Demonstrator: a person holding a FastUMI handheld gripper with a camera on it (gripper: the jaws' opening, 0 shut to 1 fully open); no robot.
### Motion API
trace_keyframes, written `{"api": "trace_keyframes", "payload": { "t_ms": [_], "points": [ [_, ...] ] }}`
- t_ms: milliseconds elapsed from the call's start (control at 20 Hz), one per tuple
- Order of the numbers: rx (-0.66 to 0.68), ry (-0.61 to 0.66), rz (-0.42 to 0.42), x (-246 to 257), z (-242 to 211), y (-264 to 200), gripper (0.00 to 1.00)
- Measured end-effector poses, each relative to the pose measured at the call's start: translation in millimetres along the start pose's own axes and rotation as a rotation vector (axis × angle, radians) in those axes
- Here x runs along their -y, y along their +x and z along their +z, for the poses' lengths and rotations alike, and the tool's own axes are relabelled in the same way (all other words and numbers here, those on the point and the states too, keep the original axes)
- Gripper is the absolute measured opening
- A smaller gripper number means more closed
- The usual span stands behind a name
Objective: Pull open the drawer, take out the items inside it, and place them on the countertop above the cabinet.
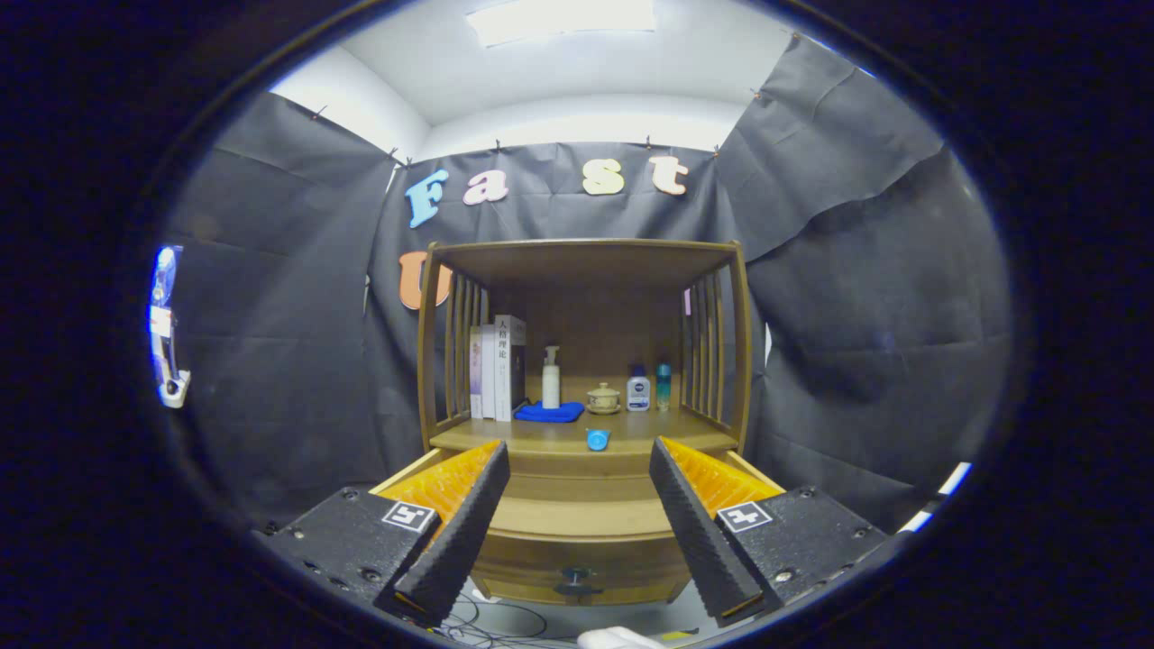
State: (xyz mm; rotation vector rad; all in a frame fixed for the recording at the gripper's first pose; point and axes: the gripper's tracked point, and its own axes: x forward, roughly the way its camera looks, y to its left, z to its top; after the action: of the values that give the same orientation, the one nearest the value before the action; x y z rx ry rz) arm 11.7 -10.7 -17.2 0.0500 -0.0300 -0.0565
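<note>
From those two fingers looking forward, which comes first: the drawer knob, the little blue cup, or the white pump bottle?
The gripper is open, its fingers holding nothing.
1. Drawer knob: nearest, low between the fingers, on the drawer front.
2. Blue cup: farther, at the countertop's front edge, beyond the fingertips.
3. White pump bottle: farthest, deep on the countertop beside the books.

Wooden cabinet desk and open drawer, seen ahead of the tool

On the desk (541, 437) stood upright books (497, 367) at left, then pump bottle (551, 378), lidded ceramic cup (603, 397) and two small bottles (649, 388); folded cloth (549, 412) and small round cap (597, 439) lay nearer front, above the pulled-out drawer (581, 518), between the tool's (579, 455) spread fingers.
</note>
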Motion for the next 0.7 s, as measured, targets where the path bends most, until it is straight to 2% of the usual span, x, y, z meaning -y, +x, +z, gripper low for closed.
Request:
{"api": "trace_keyframes", "payload": {
  "t_ms": [400, 700],
  "points": [
    [-0.125, 0.029, -0.047, 17, -104, -6, 0.99],
    [-0.207, 0.009, -0.057, 20, -148, 17, 0.99]
  ]
}}
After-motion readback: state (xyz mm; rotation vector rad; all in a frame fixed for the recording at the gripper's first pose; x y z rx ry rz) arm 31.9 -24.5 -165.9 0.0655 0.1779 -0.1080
